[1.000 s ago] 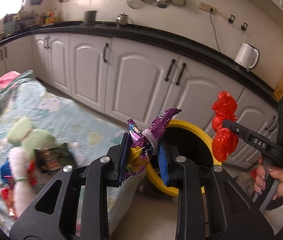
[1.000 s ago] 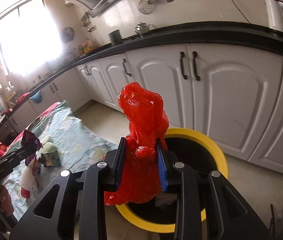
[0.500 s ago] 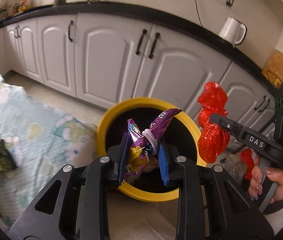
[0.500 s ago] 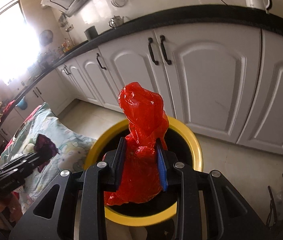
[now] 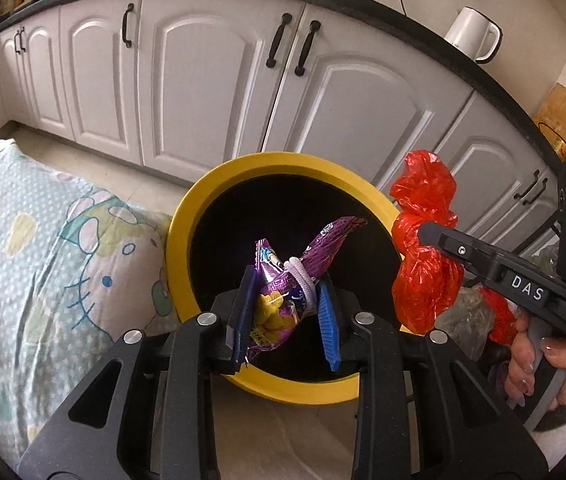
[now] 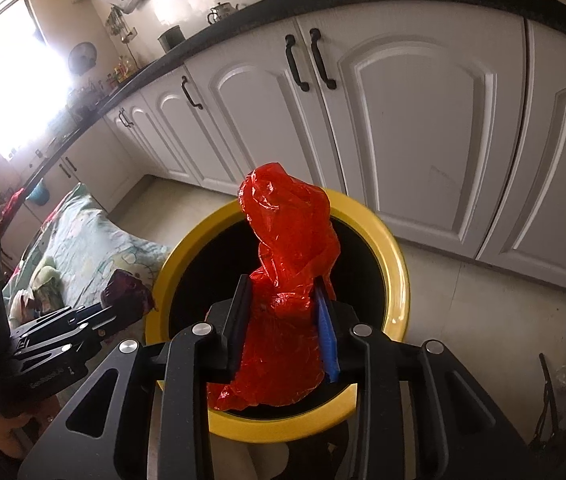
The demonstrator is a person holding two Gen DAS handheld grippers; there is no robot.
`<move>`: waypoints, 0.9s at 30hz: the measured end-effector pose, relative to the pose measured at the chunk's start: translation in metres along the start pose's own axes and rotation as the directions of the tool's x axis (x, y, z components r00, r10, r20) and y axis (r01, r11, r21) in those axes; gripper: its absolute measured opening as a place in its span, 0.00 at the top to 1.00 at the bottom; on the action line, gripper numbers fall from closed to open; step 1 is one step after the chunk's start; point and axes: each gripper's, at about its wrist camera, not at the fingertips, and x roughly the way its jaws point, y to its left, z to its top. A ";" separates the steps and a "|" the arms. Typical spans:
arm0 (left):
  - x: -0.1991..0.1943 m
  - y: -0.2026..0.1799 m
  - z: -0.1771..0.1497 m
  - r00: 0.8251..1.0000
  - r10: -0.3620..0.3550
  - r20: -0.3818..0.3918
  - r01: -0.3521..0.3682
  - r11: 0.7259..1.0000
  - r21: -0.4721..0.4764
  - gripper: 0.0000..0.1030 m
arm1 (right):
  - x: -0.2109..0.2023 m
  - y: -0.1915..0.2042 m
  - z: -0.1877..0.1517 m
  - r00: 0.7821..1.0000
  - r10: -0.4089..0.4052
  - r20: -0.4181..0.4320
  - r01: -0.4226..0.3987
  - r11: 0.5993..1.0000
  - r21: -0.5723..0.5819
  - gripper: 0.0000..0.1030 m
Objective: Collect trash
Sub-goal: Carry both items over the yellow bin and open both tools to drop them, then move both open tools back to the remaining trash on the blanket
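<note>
The drop-off step of the trash collection is in hand. A purple snack wrapper (image 5: 299,280), tied with a white band, is gripped between the fingers of the left gripper (image 5: 285,312) and is held over the dark mouth of the yellow-rimmed bin (image 5: 187,220). A crumpled red plastic bag (image 6: 287,280) is clamped between the fingers of the right gripper (image 6: 285,328); those fingers have just been opening slightly, yet the bag is seen pressed between them, above the same bin. Both pieces are judged to be placed for release. The next move calls for the 2 pairs of fingers to be opened wide so that each piece falls inside the rim.
</note>
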 end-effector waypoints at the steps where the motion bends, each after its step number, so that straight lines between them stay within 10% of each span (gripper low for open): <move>1: 0.001 0.001 0.000 1.000 0.000 -0.002 0.000 1.000 -0.002 0.78 | 0.001 0.000 0.000 1.000 -0.001 -0.005 0.001 1.000 0.000 0.70; 6: 0.007 0.003 0.001 1.000 0.002 -0.010 -0.002 1.000 -0.006 0.74 | 0.006 -0.003 0.000 1.000 -0.005 -0.017 0.005 1.000 0.008 0.67; 21: -0.027 0.022 0.001 0.996 0.059 0.064 -0.054 0.995 -0.082 0.11 | -0.014 -0.001 0.006 0.998 -0.036 0.061 0.035 0.999 0.007 0.45; 27: -0.055 0.028 -0.004 0.987 0.112 0.112 -0.102 0.990 -0.098 0.11 | -0.029 0.009 0.010 0.993 -0.039 0.114 0.041 0.999 -0.014 0.37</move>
